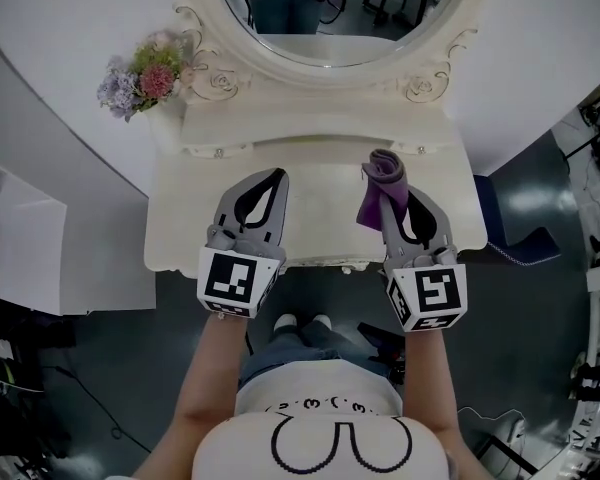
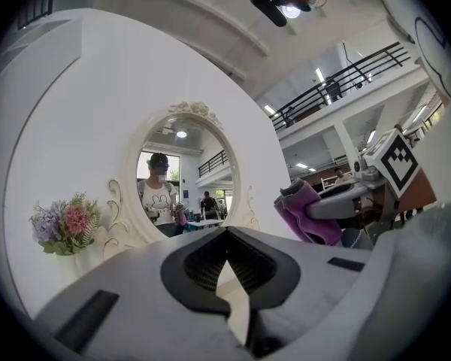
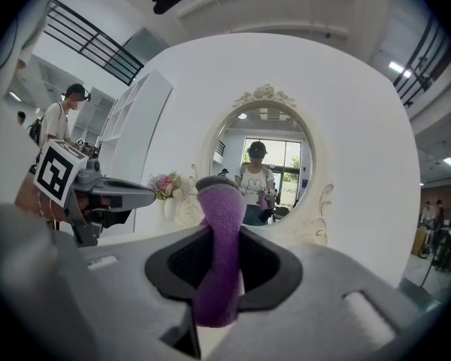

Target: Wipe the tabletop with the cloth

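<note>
Your right claw (image 3: pixel 224 239) is clamped on the bunched purple cloth (image 1: pixel 382 186), held over the counter's (image 1: pixel 315 213) right side. Your left claw (image 2: pixel 227 235) has jaws together, nothing in it. Lower until the cloth presses flat, then sweep in overlapping passes.

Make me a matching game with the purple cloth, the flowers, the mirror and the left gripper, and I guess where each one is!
Things:
1. purple fluffy cloth
2. pink and lilac flower bunch
3. oval white-framed mirror
4. left gripper

Places or states:
A. at the back left corner of the cream table
B. shut, holding nothing
C. clamped in the right gripper
D. above the middle of the table's back edge

Pairs: 1-C, 2-A, 3-D, 4-B
</note>
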Action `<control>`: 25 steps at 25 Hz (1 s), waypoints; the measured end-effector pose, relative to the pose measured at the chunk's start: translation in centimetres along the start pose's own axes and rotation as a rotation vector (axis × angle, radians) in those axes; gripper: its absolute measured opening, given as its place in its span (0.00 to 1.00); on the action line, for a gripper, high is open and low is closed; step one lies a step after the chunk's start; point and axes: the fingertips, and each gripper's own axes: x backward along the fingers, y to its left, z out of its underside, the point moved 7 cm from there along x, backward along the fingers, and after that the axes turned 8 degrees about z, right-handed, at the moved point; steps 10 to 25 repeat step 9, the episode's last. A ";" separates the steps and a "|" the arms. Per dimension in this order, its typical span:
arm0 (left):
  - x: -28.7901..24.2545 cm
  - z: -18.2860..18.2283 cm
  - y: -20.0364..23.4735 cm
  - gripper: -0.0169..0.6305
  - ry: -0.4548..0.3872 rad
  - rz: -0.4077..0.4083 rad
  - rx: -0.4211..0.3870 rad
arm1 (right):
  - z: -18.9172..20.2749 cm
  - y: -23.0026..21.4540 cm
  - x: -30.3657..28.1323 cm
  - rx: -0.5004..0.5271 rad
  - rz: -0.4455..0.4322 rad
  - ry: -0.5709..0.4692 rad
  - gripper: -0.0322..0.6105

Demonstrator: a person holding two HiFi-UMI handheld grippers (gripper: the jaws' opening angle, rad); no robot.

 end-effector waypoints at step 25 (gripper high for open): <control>0.2 -1.1 -1.6 0.02 -0.022 0.010 -0.029 | 0.1 -0.8 1.9 -0.009 0.013 -0.008 0.18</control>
